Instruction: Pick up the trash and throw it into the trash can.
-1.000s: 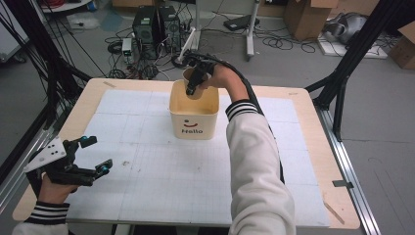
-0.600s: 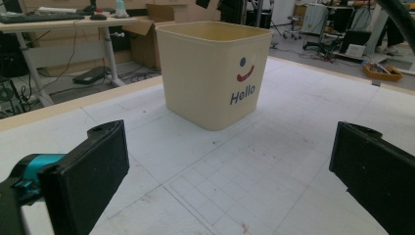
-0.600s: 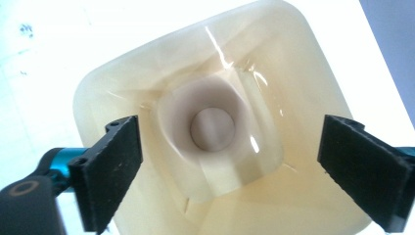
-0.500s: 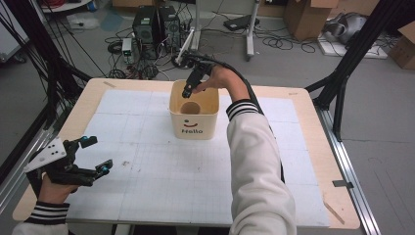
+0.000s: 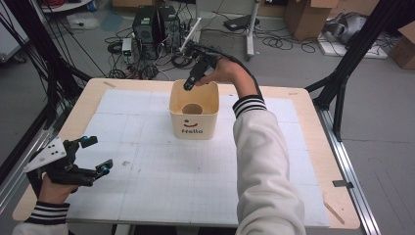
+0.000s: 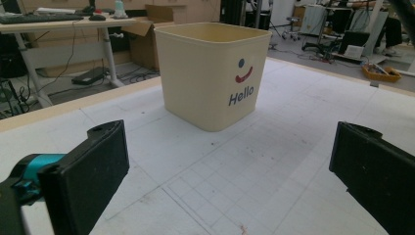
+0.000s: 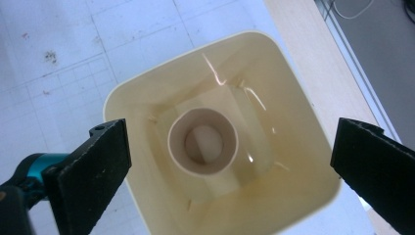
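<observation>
White gridded matting (image 5: 195,176) covers the wooden table (image 5: 313,127), with cabling and computer towers (image 5: 155,24) on the floor beyond its far edge. At the centre of the far half stands a cream square bin (image 5: 194,128) marked "Hello"; a pale round cup (image 7: 202,141) sits upright on its floor, mouth up, clear of the walls. Directly above the bin's far rim hangs the right gripper (image 5: 188,85), pointing down, its jaws just opened wide and nothing between them; the cup lies below, untouched. Left gripper (image 5: 93,156) rests near the table's near-left corner, well apart from the bin, jaws spread and empty, aimed across bare matting at the bin's printed face (image 6: 242,93). No object lies between either gripper and the bin
</observation>
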Action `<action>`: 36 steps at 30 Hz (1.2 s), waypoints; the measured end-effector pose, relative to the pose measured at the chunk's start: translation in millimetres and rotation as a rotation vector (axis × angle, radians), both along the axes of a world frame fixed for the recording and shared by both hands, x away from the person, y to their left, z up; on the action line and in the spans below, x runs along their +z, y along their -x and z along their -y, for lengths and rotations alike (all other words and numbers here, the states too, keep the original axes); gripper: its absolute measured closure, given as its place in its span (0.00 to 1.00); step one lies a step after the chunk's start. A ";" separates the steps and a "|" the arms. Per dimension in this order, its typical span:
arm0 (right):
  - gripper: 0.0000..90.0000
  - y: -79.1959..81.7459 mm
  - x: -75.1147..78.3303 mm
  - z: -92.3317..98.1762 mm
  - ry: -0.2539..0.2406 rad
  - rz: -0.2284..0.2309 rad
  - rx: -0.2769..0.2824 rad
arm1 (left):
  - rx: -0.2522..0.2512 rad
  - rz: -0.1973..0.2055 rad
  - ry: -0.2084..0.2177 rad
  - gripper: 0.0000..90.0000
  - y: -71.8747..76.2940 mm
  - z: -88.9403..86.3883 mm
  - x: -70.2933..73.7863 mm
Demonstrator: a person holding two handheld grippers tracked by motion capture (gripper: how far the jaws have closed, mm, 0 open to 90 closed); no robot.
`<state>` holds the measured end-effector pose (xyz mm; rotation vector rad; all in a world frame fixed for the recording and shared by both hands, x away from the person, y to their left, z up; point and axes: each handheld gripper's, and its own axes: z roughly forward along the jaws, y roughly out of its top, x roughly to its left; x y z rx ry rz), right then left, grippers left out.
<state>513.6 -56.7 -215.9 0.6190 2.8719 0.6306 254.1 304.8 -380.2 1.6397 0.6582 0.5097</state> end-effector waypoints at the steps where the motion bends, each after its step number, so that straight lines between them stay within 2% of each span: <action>1: 0.00 1.1 3.1 0.9 0.013 0.007 0.000 | 0.001 -0.001 0.001 0.02 0.0 0.2 0.0; 3: 0.00 3.7 12.2 2.4 0.013 0.012 0.000 | 0.000 0.000 0.000 0.02 -0.1 0.2 0.0; 8: 0.00 9.9 33.1 6.1 -0.024 0.038 0.001 | 0.000 0.000 -0.001 0.02 0.1 0.1 0.1; 14: 0.00 16.2 46.7 12.9 -0.016 0.057 -0.008 | 0.000 -0.002 -0.007 0.02 -0.6 1.4 -0.6; 18: 0.00 18.0 60.3 13.3 -0.041 0.071 0.011 | 0.000 0.000 -0.011 0.02 -0.5 1.1 -0.5; 20: 0.00 19.0 63.4 14.4 -0.054 0.064 0.010 | 0.001 -0.002 -0.009 0.02 -0.5 1.1 -0.4; 27: 0.00 20.6 62.8 23.2 -0.034 0.080 -0.006 | -0.004 -0.006 -0.010 0.02 -1.2 3.0 -1.3; 36: 0.00 36.5 70.0 52.5 -0.117 0.111 -0.017 | -0.008 -0.009 -0.012 0.02 -1.2 4.1 -1.3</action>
